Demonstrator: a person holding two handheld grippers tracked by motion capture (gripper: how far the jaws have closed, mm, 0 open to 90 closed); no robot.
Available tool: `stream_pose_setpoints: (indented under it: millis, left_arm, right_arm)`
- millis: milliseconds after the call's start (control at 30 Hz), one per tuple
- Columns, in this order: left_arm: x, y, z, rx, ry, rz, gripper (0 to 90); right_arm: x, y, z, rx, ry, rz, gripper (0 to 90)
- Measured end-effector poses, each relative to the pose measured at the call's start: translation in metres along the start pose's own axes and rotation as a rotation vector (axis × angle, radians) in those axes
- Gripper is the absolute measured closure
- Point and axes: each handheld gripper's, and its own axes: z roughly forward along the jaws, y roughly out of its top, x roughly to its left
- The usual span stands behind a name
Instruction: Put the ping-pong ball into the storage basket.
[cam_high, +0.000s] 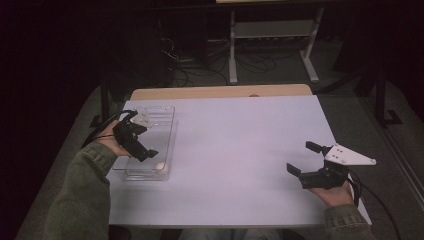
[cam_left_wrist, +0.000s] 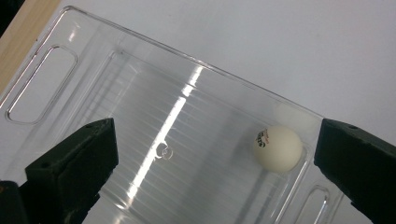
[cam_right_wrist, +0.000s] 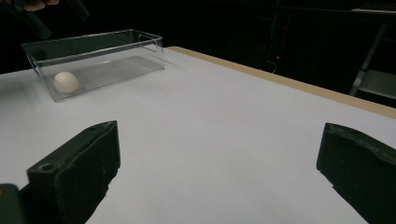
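I'm holding my left gripper (cam_high: 142, 145) over the clear bin (cam_high: 167, 131) near the worktop's (cam_high: 240, 145) left edge, jaws spread wide, gripping nothing. In the left gripper view the jaws are pointing down into the bin, and the white ball (cam_left_wrist: 277, 147) is sitting on the bin floor between them, nearer one jaw, touching neither. The ball (cam_high: 160, 167) is resting at the bin's near end. I'm keeping my right gripper (cam_high: 303, 158) at the right edge, low above the bare worktop, jaws wide apart and empty, well apart from the bin (cam_right_wrist: 93, 60) and ball (cam_right_wrist: 66, 81).
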Motion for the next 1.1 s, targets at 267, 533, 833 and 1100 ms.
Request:
stream_pose_setpoints:
  millis: [267,533,833,1100]
  left_arm:
    - [-0.003,-0.004,-0.007,-0.081,0.021,-0.038,0.0]
    - [-0.004,-0.012,-0.014,-0.143,0.044,-0.079,0.0]
    - [-0.006,-0.025,-0.015,-0.211,0.059,-0.124,0.0]
    - [-0.009,-0.033,-0.022,-0.296,0.077,-0.166,0.0]
  right_arm:
    - [0.000,0.000,0.001,0.007,0.003,0.001,0.0]
    - [0.000,0.000,0.001,0.003,0.004,0.001,0.0]
    - [0.000,0.000,0.000,0.004,0.002,0.001,0.0]
    - [0.000,0.000,0.000,0.002,0.002,0.001,0.0]
